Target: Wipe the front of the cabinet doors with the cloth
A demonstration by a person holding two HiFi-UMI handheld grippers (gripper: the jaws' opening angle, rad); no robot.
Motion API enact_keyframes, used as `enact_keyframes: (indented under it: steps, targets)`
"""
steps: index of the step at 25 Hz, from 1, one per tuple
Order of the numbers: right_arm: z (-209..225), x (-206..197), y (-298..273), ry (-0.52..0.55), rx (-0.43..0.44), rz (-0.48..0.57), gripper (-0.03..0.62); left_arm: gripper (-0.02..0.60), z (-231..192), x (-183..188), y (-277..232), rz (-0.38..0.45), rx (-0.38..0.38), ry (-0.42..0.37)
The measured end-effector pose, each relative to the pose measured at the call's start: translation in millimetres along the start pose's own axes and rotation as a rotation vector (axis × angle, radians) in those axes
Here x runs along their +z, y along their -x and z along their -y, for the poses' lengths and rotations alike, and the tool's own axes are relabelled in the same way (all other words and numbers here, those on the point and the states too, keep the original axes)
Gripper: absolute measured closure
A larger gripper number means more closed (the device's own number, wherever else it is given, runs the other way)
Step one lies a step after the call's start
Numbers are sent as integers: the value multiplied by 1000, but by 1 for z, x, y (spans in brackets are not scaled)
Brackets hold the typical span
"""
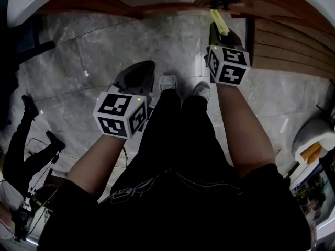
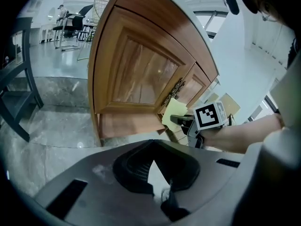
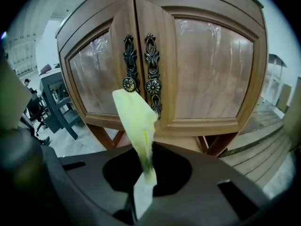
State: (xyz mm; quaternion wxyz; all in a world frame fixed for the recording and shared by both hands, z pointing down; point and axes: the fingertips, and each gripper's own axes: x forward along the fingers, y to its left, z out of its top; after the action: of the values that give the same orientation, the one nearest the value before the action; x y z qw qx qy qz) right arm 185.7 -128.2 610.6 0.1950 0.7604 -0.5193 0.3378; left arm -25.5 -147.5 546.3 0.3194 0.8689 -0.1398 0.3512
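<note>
Facing the right gripper view, a wooden cabinet (image 3: 162, 4) is seen on short legs above a grey stone floor (image 1: 104, 51). As the only container in view it is closed, both doors (image 3: 207, 69) being shut with their edges meeting at the middle. What is inside cannot be told, since nothing is shown through the glossy panels.

The left gripper (image 2: 155, 173) is held low and off to the side, jaws judged together with nothing between them. The right gripper (image 3: 143, 185) is clamped tight on the lower end of the cloth (image 3: 136, 117), pointed at the door seam.

The cloth is raised in front of the doors, near the lower part of the two dark metal handles (image 3: 152, 67). Whether it touches the wood cannot be told.

The cloth is judged thin, light and soft. It is folded on itself and sticks up only as a narrow strip, so little flat face is offered for wiping. A hold nearer its middle, or a bunched wad, is judged better. It is likely to snag on the ornate handles, so the panels should be taken first.
</note>
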Motion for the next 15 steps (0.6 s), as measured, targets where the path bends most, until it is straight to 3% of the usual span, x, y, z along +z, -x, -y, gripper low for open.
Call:
enact_keyframes:
  steps: [9, 15]
  targets:
    - [-5, -21, 61, -71, 77, 5, 553, 575, 11, 0, -15, 10, -21, -17]
    - [-33, -35, 127, -68, 254, -33, 553, 575, 43, -7, 5, 63, -20, -53]
